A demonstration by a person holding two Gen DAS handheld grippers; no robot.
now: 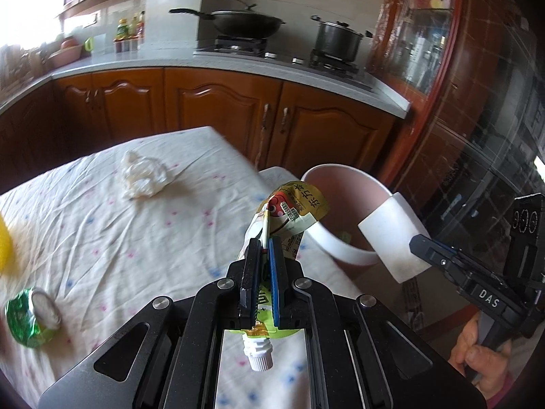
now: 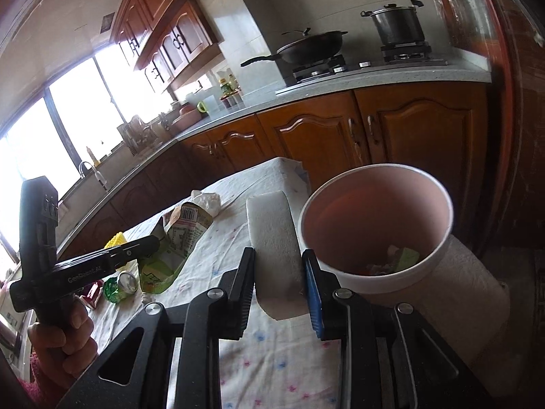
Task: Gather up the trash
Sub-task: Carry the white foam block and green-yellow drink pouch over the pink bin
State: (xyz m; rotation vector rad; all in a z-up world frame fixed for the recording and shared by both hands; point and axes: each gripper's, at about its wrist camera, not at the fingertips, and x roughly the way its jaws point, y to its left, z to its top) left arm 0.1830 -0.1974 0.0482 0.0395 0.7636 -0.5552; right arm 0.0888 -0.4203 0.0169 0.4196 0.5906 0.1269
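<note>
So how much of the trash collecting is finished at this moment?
Partly done. Some scraps already lie in the pink bin. The left gripper is shut on a drink pouch, close to the bin's rim. The right gripper holds the bin by its white handle. A crumpled tissue and a green can are left on the table.

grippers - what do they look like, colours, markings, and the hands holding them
Both the left gripper and right gripper are matte black metal, with one black finger pad and one blue, and silver round bolts on the linkages. White lettering marks each body: "DAS" on the right one. The bare hand shows a reddish-pink cuff.
</note>
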